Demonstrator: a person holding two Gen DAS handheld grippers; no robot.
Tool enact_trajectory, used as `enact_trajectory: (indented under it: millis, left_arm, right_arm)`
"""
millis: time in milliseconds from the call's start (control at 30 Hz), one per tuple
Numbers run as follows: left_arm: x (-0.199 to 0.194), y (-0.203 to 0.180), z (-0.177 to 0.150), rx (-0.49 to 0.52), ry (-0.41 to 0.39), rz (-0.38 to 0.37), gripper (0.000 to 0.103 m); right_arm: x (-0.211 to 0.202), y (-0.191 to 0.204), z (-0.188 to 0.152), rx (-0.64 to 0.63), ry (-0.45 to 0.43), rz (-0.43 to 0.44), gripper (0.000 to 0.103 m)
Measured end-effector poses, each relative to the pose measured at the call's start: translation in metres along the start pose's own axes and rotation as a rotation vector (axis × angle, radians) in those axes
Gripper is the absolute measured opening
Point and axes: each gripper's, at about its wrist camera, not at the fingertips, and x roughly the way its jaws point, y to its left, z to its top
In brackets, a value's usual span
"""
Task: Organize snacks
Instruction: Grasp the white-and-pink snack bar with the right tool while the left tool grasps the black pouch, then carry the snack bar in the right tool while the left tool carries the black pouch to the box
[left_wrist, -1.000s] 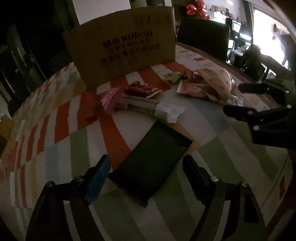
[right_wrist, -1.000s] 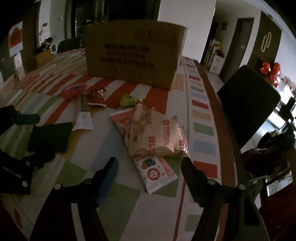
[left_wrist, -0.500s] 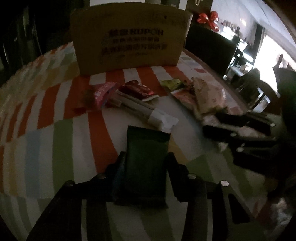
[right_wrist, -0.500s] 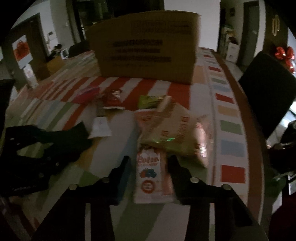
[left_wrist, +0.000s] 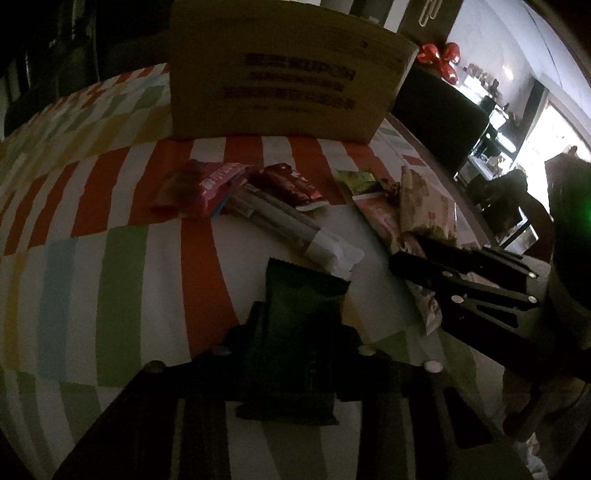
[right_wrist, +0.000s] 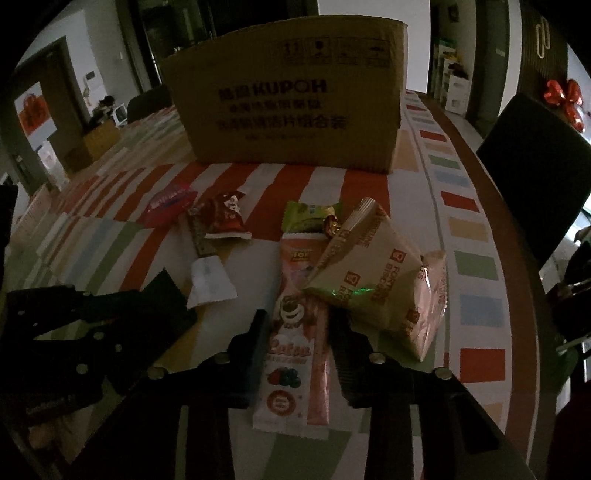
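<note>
My left gripper (left_wrist: 297, 325) is shut on a dark green snack packet (left_wrist: 295, 332), its far end pointing at the box. My right gripper (right_wrist: 297, 332) is shut on a long pink snack packet (right_wrist: 295, 347) with a bear and berries printed on it; a beige biscuit bag (right_wrist: 380, 280) lies across that packet's far part. The right gripper also shows in the left wrist view (left_wrist: 461, 280), and the left gripper in the right wrist view (right_wrist: 74, 317). A cardboard box (right_wrist: 291, 110) stands at the back of the table.
Loose snacks lie between the grippers and the box: a pink packet (right_wrist: 168, 203), a red wrapper (right_wrist: 225, 218), a long bar with a white end (right_wrist: 207, 269), a green packet (right_wrist: 306, 218). A dark chair (right_wrist: 535, 177) stands at the striped table's right edge.
Both grippers went from open to shut: the left closed on the dark green packet, the right on the long pink packet. Both views moved in toward the snacks and the box.
</note>
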Motion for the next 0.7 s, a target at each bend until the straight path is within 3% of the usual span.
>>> enact_trajectory:
  millis: [167,400,500,533,567,700]
  left_arm:
    - [-0.010,-0.003,0.000,0.004,-0.022,-0.007,0.013]
    - [-0.015,-0.006,-0.006,0.021,-0.024,-0.022,0.013]
    - [-0.013,-0.011,-0.008,0.040,-0.007,-0.019,0.028]
    - [-0.012,-0.013,-0.008,0.047,-0.001,-0.010,0.041]
    - [-0.011,-0.016,-0.009,0.056,0.000,0.008,0.047]
    - [-0.011,-0.027,-0.016,0.116,0.004,0.011,0.055]
  right_arm:
    - [-0.005,0.001,-0.003,0.006,0.004,0.027,0.023]
    - [-0.023,0.010,-0.012,0.004,-0.016,0.049,0.023]
    - [-0.026,0.014,-0.015,-0.008,-0.020,0.041,0.023]
    - [-0.027,0.013,-0.015,-0.005,-0.017,0.044,0.023]
    - [-0.027,0.012,-0.016,0.004,-0.013,0.048,0.023]
    - [-0.031,0.008,-0.021,0.024,-0.009,0.047,0.023]
